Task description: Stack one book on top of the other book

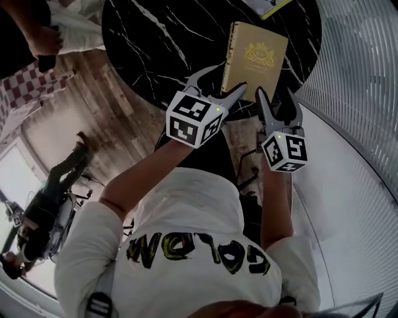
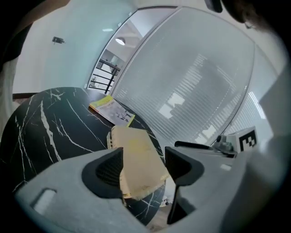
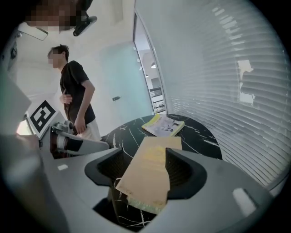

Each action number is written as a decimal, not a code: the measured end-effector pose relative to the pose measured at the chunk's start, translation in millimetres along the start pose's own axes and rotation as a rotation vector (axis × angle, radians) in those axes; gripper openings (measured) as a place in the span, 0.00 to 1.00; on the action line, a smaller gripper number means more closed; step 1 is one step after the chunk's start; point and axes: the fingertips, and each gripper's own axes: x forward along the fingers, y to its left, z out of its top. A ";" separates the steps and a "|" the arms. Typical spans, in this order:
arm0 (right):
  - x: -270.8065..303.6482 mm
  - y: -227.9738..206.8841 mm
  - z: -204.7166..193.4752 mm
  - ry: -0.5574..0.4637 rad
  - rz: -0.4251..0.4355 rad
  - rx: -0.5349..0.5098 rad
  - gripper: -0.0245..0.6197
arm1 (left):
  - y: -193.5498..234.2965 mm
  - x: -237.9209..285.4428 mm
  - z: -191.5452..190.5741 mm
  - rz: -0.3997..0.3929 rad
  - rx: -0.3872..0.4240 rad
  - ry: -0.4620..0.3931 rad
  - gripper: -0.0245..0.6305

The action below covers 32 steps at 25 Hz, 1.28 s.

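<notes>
A tan hardcover book (image 1: pixel 255 59) with a gold crest lies flat near the front edge of the round black marble table (image 1: pixel 155 43). A yellow-edged book (image 1: pixel 268 7) lies at the table's far side. My left gripper (image 1: pixel 227 79) hovers open over the tan book's near left corner. My right gripper (image 1: pixel 275 95) is open at its near right corner. In the left gripper view the tan book (image 2: pixel 134 141) shows between the spread jaws of the left gripper (image 2: pixel 144 154), with the yellow book (image 2: pixel 111 110) beyond it. The right gripper view shows the same for the right gripper (image 3: pixel 144 157): tan book (image 3: pixel 157 154), yellow book (image 3: pixel 163 125). No pad presses on either book.
A person (image 3: pixel 77 100) in a black shirt stands beyond the table on the left. A curved white slatted wall (image 1: pixel 367 74) runs close along the table's right side. Wooden floor (image 1: pixel 93 124) and a stand with gear (image 1: pixel 37 217) lie to the left.
</notes>
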 end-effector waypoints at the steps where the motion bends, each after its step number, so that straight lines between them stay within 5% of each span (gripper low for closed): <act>1: -3.2 6.4 7.1 -0.012 0.008 -0.004 0.50 | -3.2 -6.7 5.5 -0.003 0.002 -0.011 0.48; 13: -49.4 92.6 85.1 -0.132 0.122 -0.044 0.46 | -42.8 -104.1 62.9 -0.043 0.052 -0.147 0.47; 24: -79.6 172.4 138.4 -0.237 0.241 -0.124 0.41 | -65.1 -187.4 115.3 -0.061 0.180 -0.325 0.43; 32: -96.0 216.8 156.8 -0.317 0.313 -0.215 0.29 | -71.3 -236.3 131.8 -0.064 0.257 -0.440 0.26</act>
